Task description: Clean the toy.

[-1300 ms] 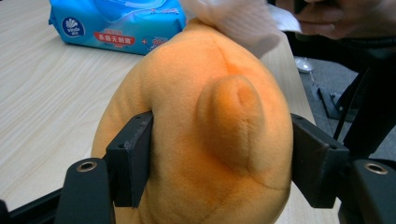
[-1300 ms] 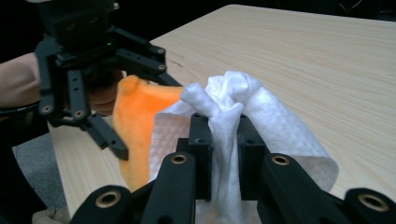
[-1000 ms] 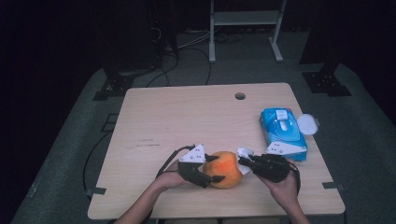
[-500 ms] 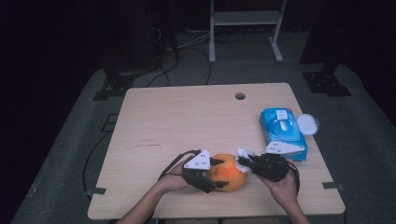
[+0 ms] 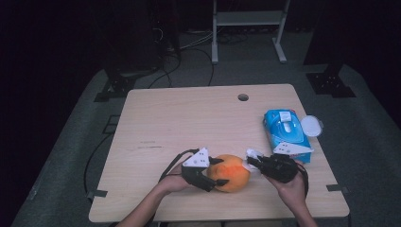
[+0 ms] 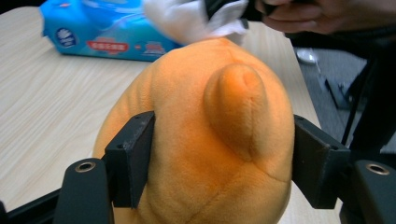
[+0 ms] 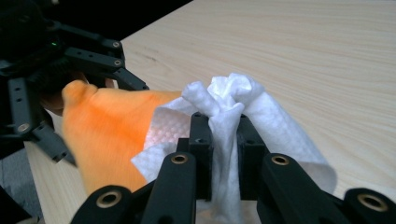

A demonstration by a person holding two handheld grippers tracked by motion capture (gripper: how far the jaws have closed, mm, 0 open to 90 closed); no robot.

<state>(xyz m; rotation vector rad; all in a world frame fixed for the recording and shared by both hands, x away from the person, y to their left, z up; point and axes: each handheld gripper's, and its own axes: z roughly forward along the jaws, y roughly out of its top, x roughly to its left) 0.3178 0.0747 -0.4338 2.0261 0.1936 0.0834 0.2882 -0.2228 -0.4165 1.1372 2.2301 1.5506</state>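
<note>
An orange plush toy (image 5: 232, 173) lies near the table's front edge. My left gripper (image 5: 215, 177) is shut on it, one black jaw pressing each flank of the toy (image 6: 210, 140). Those jaws have just been closing a little further on the plush. My right gripper (image 5: 249, 163) comes in from the toy's right, shut on a crumpled white wipe (image 7: 233, 102). The wipe (image 6: 187, 18) touches the toy's far end, and its loose sheet lies over the orange fabric (image 7: 102, 126).
A blue pack of wipes (image 5: 286, 132) lies at the right side of the wooden table (image 5: 189, 118), with a round white lid (image 5: 312, 125) beside it. A cable hole (image 5: 243, 97) sits near the back edge. A metal stand and cables are on the floor behind.
The right gripper has shifted slightly with the wipe against the toy's end. The toy and the left gripper stay about where they were.
</note>
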